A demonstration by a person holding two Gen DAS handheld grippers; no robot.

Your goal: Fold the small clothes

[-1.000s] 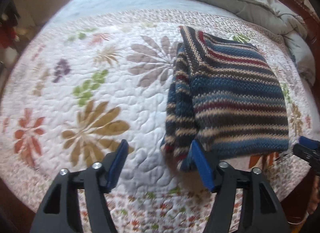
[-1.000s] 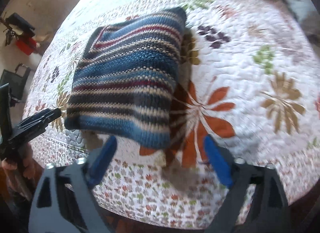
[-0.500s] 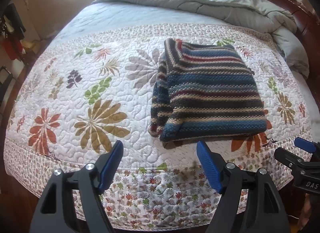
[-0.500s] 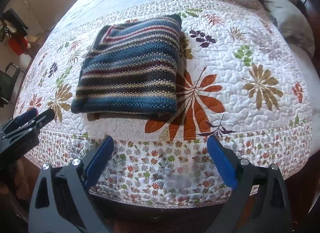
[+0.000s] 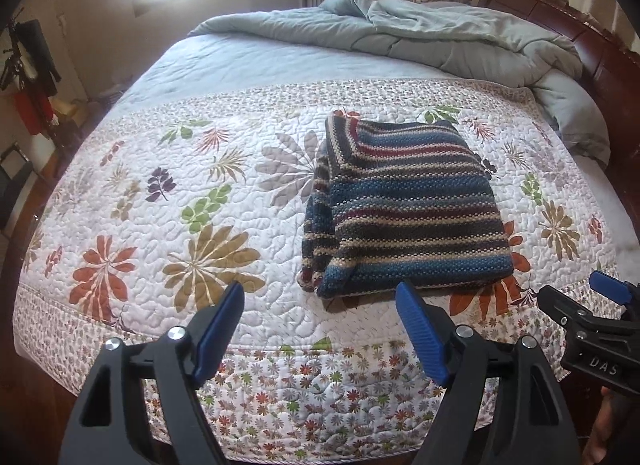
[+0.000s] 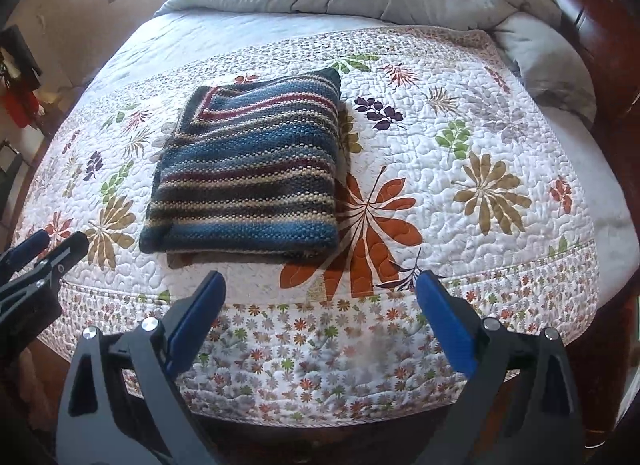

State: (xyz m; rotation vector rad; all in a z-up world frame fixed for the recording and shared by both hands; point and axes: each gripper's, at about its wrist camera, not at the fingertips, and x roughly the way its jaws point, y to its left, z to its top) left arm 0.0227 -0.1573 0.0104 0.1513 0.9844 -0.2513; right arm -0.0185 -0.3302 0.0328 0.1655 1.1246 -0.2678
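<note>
A folded knit sweater [image 5: 408, 209] with blue, red, cream and dark stripes lies flat on the flowered quilt [image 5: 160, 225], a little back from the bed's near edge. My left gripper [image 5: 320, 293] hovers in front of the sweater's near left corner, open, with nothing between its blue pads. In the right wrist view the sweater [image 6: 248, 169] sits left of centre. My right gripper [image 6: 320, 279] hangs open over the quilt's border, just off the near right corner. Each gripper shows at the edge of the other's view: the right gripper [image 5: 600, 297] and the left gripper [image 6: 44, 249].
A rumpled grey duvet [image 5: 440, 41] is piled at the far end of the bed. A dark wooden bed frame [image 5: 560, 25] runs along the right side. Dark and red items [image 5: 32, 77] stand by the left wall under a bright window.
Both grippers have pulled back and up from the sweater's near edge. The left pad that was at the sweater's corner is now clear of it. The sweater has stayed folded in place.
</note>
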